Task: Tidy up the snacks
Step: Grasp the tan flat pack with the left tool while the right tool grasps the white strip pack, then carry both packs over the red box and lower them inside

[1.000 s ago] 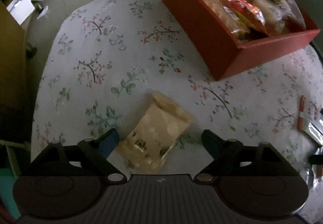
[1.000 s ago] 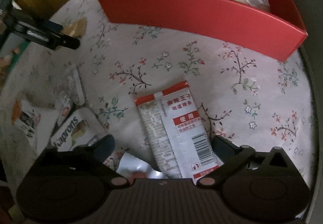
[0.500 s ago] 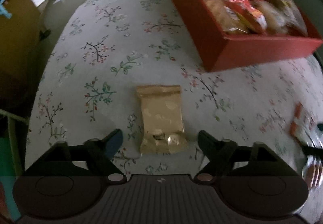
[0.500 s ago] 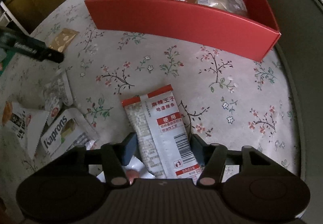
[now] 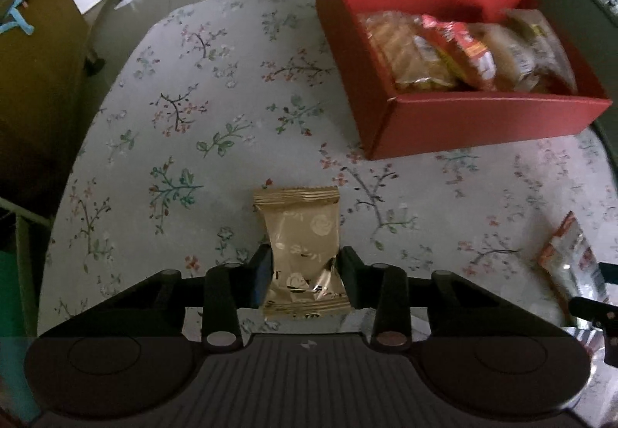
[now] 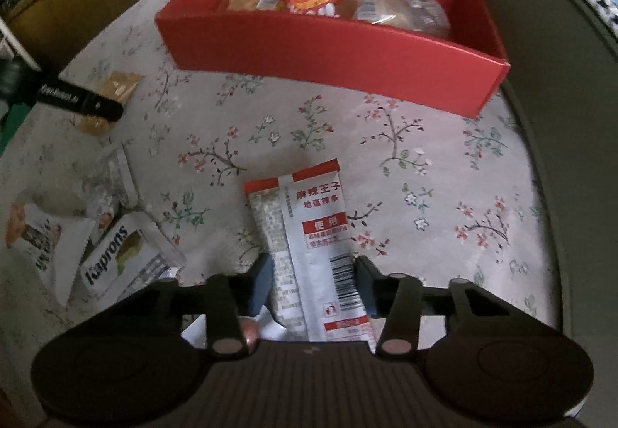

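1. Left gripper (image 5: 303, 273): jaws clamped on one small gold foil snack packet (image 5: 303, 250), above floral tablecloth (image 5: 216, 142).
2. Right gripper (image 6: 314, 281): jaws clamped on one long white-and-red snack sachet (image 6: 309, 235).
3. One red rectangular cardboard box (image 6: 332, 53) beyond: about four wrapped snacks inside.
4. Several loose packets at left in the right wrist view, one white "Kaprons" pack (image 6: 119, 258) among them.

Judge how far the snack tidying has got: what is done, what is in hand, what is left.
Done: several packets already lie in the red box. In hand: the left gripper is shut on a gold packet, and the right gripper on a white and red packet; neither has reached the box. Left: the Kaprons pack and other wrappers beside it on the table.
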Available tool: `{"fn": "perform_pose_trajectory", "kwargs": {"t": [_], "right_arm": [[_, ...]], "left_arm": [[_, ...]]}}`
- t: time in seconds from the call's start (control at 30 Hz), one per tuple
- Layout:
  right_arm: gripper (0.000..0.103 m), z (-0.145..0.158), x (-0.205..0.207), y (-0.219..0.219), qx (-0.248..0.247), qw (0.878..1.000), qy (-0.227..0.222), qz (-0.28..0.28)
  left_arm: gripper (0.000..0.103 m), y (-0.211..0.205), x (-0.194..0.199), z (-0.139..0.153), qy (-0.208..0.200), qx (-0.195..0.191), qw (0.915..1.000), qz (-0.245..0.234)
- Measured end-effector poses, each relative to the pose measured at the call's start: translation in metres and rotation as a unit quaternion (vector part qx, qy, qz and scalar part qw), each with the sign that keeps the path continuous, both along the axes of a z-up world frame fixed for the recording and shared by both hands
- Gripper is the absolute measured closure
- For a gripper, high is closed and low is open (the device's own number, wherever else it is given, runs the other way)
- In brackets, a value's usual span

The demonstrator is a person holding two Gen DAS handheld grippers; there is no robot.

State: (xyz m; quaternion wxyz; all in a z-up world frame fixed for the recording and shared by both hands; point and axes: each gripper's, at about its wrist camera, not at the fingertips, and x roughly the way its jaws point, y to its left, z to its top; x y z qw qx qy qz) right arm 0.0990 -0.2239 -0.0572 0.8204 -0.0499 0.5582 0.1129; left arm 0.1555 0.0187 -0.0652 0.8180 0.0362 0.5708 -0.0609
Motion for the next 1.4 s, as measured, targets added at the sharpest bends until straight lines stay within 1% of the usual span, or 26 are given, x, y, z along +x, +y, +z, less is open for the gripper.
{"fn": "perform_pose_trajectory", "kwargs": {"t": [0.03,0.07,0.13,0.23,0.3,0.37,0.4,0.43,0.47,0.5,0.53,0.57,0.6,0.63,0.67,0.7,0.73,0.77,0.8,0.87,0.9,0.93,0.97,1.1,1.2,1.4], "right_arm": [[0.081,0.002,0.0,-0.004,0.016,1.0,0.004,-0.008],[0.082,0.004,-0.001,-0.006,0.027,1.0,0.005,-0.014],[0.081,0.004,0.0,-0.008,0.026,0.999,-0.001,-0.023],[0.073,0.004,0.002,-0.007,0.035,0.999,0.003,-0.02],[0.065,0.006,0.002,0.004,0.034,0.999,0.004,0.014],[0.033,0.002,0.003,0.019,0.016,0.998,0.001,0.059],[0.029,-0.001,0.004,0.026,0.005,0.997,0.004,0.077],[0.028,-0.007,0.004,0.032,0.0,0.995,0.013,0.1],[0.026,-0.014,0.006,0.037,0.001,0.993,0.024,0.113],[0.02,-0.021,0.007,0.042,-0.011,0.992,0.026,0.12],[0.013,-0.024,0.007,0.046,-0.031,0.991,0.012,0.129],[0.009,-0.026,0.01,0.047,-0.03,0.991,0.01,0.133],[0.008,-0.027,0.014,0.045,-0.022,0.992,0.013,0.123],[0.01,-0.026,0.017,0.042,-0.018,0.993,0.016,0.113],[0.017,-0.025,0.018,0.041,-0.019,0.994,0.014,0.105],[0.021,-0.023,0.016,0.041,-0.023,0.995,0.009,0.099],[0.032,-0.021,0.013,0.041,-0.024,0.995,0.007,0.099],[0.038,-0.019,0.01,0.042,-0.028,0.995,0.004,0.101],[0.039,-0.019,0.008,0.041,-0.029,0.995,0.002,0.098],[0.043,-0.017,0.004,0.04,-0.033,0.995,0.006,0.091],[0.046,-0.015,0.002,0.039,-0.034,0.995,0.006,0.089],[0.047,-0.014,0.002,0.037,-0.032,0.996,0.008,0.086],[0.048,-0.013,0.001,0.034,-0.029,0.996,0.01,0.083],[0.049,-0.007,0.001,0.027,-0.025,0.997,0.002,0.071],[0.049,0.005,0.001,0.021,-0.022,0.998,-0.015,0.065],[0.05,0.023,0.004,0.021,-0.015,0.997,-0.046,0.055]], "left_arm": [[0.057,0.0,-0.002,0.004,-0.002,-0.007,1.0,0.0],[0.057,0.0,-0.004,0.007,-0.005,-0.011,0.9999,0.001],[0.057,0.0,-0.006,0.011,-0.007,-0.017,0.9998,0.002],[0.056,-0.001,-0.007,0.009,-0.002,-0.021,0.9998,0.003],[0.056,-0.003,-0.006,0.005,0.004,-0.018,0.9998,0.0],[0.057,-0.004,-0.004,0.001,0.011,-0.017,0.9998,-0.003],[0.057,-0.004,-0.004,0.0,0.013,-0.018,0.9997,-0.005],[0.057,-0.004,-0.004,-0.002,0.015,-0.019,0.9997,-0.008],[0.055,-0.004,-0.003,-0.003,0.018,-0.02,0.9996,-0.01],[0.055,-0.004,-0.003,-0.005,0.02,-0.021,0.9995,-0.011],[0.053,-0.004,-0.002,-0.008,0.024,-0.021,0.9994,-0.012],[0.05,-0.003,-0.001,-0.012,0.028,-0.021,0.9993,-0.011],[0.049,-0.003,0.001,-0.013,0.026,-0.021,0.9994,-0.012],[0.049,-0.003,0.002,-0.013,0.023,-0.019,0.9995,-0.014],[0.046,-0.004,0.004,-0.014,0.022,-0.016,0.9995,-0.018],[0.041,-0.005,0.005,-0.015,0.025,-0.019,0.9992,-0.023],[0.03,-0.007,0.004,-0.016,0.027,-0.028,0.9989,-0.025],[0.024,-0.009,0.002,-0.017,0.028,-0.031,0.9988,-0.027],[0.023,-0.014,0.0,-0.019,0.024,-0.021,0.9989,-0.034],[0.023,-0.025,-0.005,-0.021,0.017,0.012,0.9987,-0.047],[0.025,-0.027,-0.007,-0.021,0.015,0.016,0.9987,-0.045],[0.035,-0.026,-0.007,-0.019,0.016,0.01,0.999,-0.04],[0.054,-0.025,-0.007,-0.016,0.016,0.006,0.9991,-0.038],[0.057,-0.013,-0.005,-0.012,0.023,-0.011,0.9996,-0.009],[0.057,-0.011,-0.004,-0.012,0.021,-0.005,0.9998,-0.002],[0.057,-0.01,-0.004,0.008,-0.002,-0.031,0.9995,0.001]]}}
